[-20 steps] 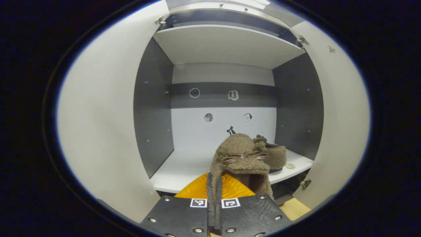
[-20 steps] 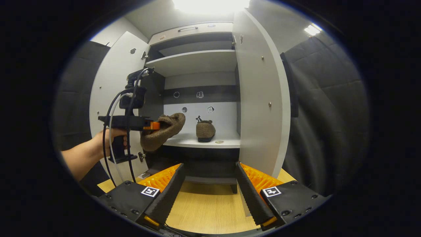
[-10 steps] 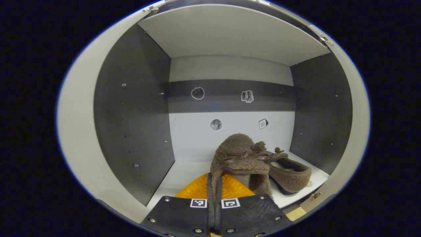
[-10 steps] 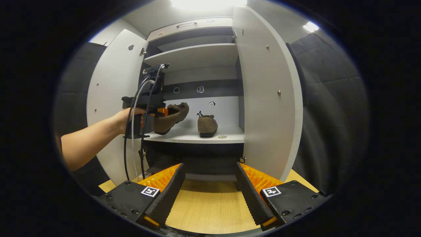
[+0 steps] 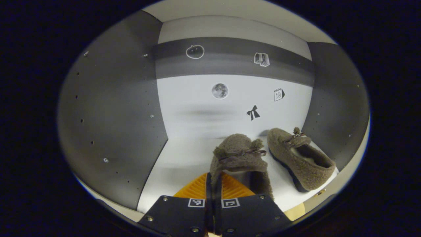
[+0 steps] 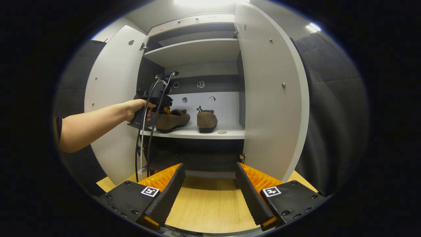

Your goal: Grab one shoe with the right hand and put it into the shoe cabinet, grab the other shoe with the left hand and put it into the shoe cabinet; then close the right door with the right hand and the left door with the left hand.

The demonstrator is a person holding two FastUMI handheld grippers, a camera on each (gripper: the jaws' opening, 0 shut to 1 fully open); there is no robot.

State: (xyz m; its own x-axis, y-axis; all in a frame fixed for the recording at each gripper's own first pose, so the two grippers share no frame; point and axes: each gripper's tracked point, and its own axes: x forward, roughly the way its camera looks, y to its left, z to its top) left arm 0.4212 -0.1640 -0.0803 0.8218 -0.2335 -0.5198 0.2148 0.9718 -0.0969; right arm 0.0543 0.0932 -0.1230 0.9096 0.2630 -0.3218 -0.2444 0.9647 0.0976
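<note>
My left gripper (image 5: 213, 184) is shut on the heel rim of a brown fuzzy shoe (image 5: 238, 158) with a small bow, held deep inside the shoe cabinet, toe toward the back wall. The second brown shoe (image 5: 299, 158) stands on the white shelf (image 5: 177, 158) just to its right. In the right gripper view a hand holds the left gripper (image 6: 163, 111) at the shelf, and the held shoe (image 6: 172, 120) lies level at the shelf (image 6: 197, 134) beside the other shoe (image 6: 206, 120). My right gripper (image 6: 209, 164) is open, low in front of the cabinet, holding nothing.
Both cabinet doors stand open: the left door (image 6: 111, 98) and the right door (image 6: 273, 98). An upper shelf (image 6: 194, 51) spans the cabinet. A small round object (image 6: 222, 132) lies on the shoe shelf's front. A wooden surface (image 6: 207, 204) stretches below my right gripper.
My left gripper has pushed forward into the cabinet and lowered, bringing its shoe from tilted in the air to level at the shelf. The right gripper has barely moved.
</note>
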